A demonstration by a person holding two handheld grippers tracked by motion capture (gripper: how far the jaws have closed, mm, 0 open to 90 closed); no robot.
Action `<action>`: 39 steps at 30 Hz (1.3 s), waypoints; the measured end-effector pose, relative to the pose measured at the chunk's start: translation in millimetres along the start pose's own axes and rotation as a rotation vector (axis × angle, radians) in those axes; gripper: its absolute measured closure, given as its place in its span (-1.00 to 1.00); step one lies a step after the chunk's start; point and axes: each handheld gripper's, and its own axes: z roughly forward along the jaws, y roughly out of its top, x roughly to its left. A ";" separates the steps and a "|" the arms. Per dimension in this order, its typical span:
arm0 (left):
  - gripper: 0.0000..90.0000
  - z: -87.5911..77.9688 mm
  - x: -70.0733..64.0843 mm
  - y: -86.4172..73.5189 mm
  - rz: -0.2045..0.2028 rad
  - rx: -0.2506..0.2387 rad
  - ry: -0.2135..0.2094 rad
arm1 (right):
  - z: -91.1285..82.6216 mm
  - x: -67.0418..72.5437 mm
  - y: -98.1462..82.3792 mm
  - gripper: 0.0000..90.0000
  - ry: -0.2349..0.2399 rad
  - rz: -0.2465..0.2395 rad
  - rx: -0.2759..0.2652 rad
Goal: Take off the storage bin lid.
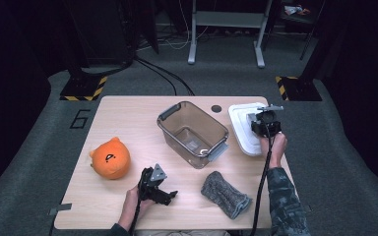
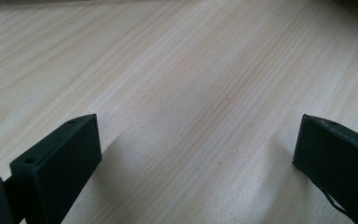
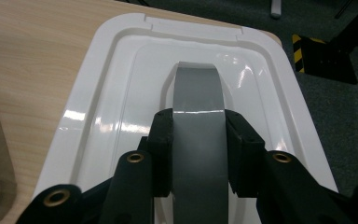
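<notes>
Right gripper view puts my right gripper (image 3: pixel 198 149) clamped on the grey handle (image 3: pixel 198 107) of the white bin lid (image 3: pixel 98 93); its pads press the handle's two sides. The handle's long axis runs straight away from me, along the lid's length. From the high view, the lid (image 1: pixel 241 129) lies flat at the table's (image 1: pixel 128 113) far right edge, just beside the clear storage bin (image 1: pixel 193 133). My left gripper (image 2: pixel 196 154) hangs wide open over bare wood, holding nothing. A "6" (image 1: pixel 80 118) is marked on the floor. I see an orange plush (image 1: pixel 110 158) and a grey cloth (image 1: pixel 224 193) nearer me.
</notes>
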 end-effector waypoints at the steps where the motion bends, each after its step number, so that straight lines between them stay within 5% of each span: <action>1: -0.99 0.0 0.0 0.0 0.000 0.000 0.000 | 2.0 -1.1 -0.9 0.47 0.003 -0.004 -0.002; 39: -0.99 0.0 -0.3 -0.1 -0.003 -0.001 0.001 | 53.9 11.6 -26.7 0.46 -0.016 0.095 0.114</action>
